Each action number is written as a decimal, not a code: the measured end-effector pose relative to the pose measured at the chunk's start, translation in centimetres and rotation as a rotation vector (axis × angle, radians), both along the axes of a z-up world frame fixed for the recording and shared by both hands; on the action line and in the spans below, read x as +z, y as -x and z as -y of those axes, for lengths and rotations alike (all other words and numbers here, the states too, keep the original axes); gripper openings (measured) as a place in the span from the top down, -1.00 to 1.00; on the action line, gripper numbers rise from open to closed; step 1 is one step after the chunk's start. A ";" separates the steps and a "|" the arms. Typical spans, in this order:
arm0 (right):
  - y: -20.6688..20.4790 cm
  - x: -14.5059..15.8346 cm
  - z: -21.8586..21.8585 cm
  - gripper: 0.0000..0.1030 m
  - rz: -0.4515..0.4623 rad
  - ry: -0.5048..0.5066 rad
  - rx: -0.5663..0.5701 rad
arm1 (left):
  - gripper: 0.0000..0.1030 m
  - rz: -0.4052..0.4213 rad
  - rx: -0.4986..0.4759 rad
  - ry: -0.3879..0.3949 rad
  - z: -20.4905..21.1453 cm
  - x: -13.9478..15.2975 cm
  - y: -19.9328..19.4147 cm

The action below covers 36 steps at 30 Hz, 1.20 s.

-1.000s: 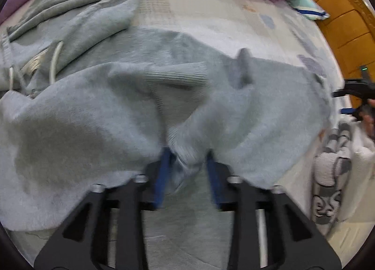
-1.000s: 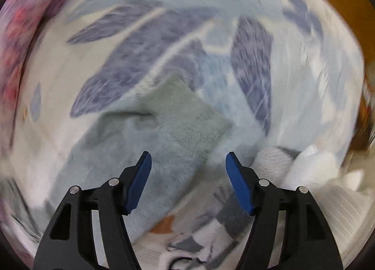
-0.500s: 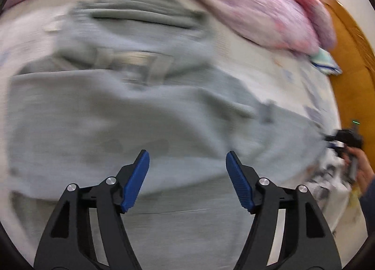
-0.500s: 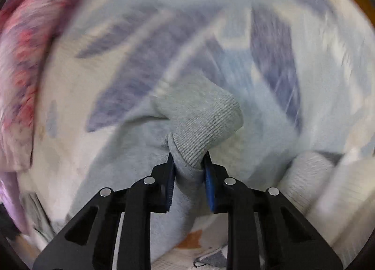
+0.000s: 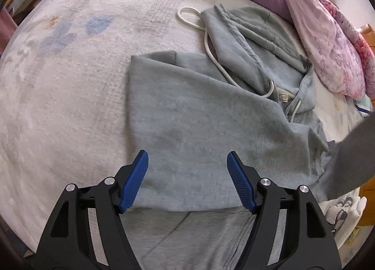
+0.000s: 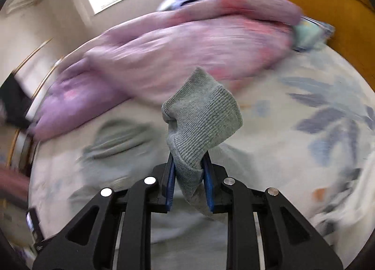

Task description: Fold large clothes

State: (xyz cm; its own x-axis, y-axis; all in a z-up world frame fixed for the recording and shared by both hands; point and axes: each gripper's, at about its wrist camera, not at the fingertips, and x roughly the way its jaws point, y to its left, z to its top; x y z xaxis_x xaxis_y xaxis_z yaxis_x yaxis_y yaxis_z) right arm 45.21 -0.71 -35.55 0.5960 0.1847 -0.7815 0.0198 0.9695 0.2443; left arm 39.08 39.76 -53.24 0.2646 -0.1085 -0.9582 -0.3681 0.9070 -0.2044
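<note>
Since a second ago my left gripper (image 5: 187,179) has let go; its fingers stand wide over the grey hoodie (image 5: 199,115) lying ahead on the bed (image 5: 70,70). My right gripper (image 6: 189,183) now pinches the ribbed cuff (image 6: 204,119), lifted beyond its fingertips.

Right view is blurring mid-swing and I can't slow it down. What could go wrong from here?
1. The right gripper pinches only the ribbed cuff; it may slip out during the swing.
2. The left gripper is open, so nothing pins the folded hoodie; the pull may drag it askew.
3. The drawstring lies loose and could get folded in.
</note>
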 end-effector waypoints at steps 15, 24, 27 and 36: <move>4.8 -15.2 -26.7 0.38 -0.344 0.034 0.371 | -0.41 -0.003 0.023 0.020 -7.1 0.1 2.3; 7.6 -12.4 -21.9 -0.07 -0.343 -0.042 0.305 | -0.44 0.045 0.106 0.051 -9.2 2.3 3.7; 6.5 -12.7 -17.2 -0.07 -0.335 0.000 0.215 | -0.45 0.035 0.054 0.060 -7.3 1.8 2.2; 0.4 -19.2 -1.5 0.40 -0.545 0.115 0.001 | -0.45 -0.091 -0.057 0.055 -2.8 -5.6 -3.0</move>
State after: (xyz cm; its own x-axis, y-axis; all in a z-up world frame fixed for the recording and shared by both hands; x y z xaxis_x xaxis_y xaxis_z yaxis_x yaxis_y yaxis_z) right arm 44.79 0.78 -54.71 0.1001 0.0805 -0.9917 0.1126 0.9894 0.0917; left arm 42.07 42.55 -58.83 0.1685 -0.1736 -0.9703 -0.3357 0.9154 -0.2221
